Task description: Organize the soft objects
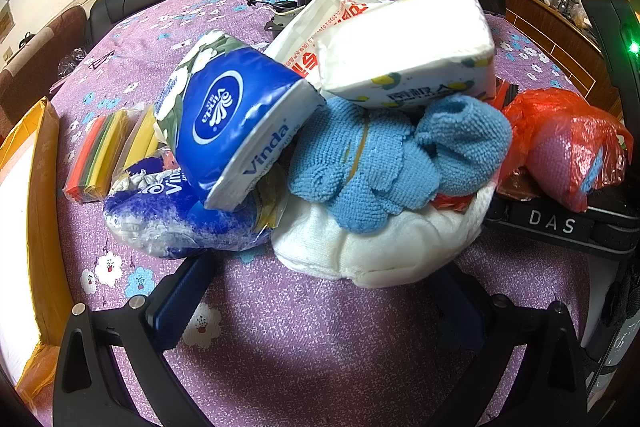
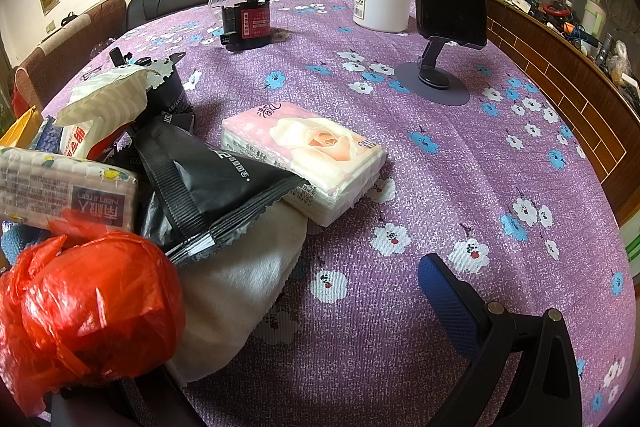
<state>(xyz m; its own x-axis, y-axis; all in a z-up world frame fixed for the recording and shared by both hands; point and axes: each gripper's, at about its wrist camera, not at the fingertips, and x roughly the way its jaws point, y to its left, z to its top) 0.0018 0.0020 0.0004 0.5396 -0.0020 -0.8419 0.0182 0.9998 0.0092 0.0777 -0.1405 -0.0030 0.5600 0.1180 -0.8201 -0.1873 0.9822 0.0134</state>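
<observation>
Two blue Vinda tissue packs point(image 1: 236, 115) point(image 1: 180, 215), one blue cloth point(image 1: 372, 163), one white towel point(image 1: 376, 247), one red bag point(image 1: 568, 147), one rose-printed tissue pack point(image 2: 308, 155), one black pouch point(image 2: 216, 179), one white jar point(image 2: 382, 1).

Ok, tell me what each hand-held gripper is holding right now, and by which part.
Nothing is held. The left hand-held gripper is open, its fingers on either side of the white towel under the pile. The right hand-held gripper is open beside the red plastic bag.

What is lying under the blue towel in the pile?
The blue towel rests on a white cloth that bulges out below it on the purple tablecloth. A scrap of red shows at the towel's right edge; anything else beneath is covered.
</observation>
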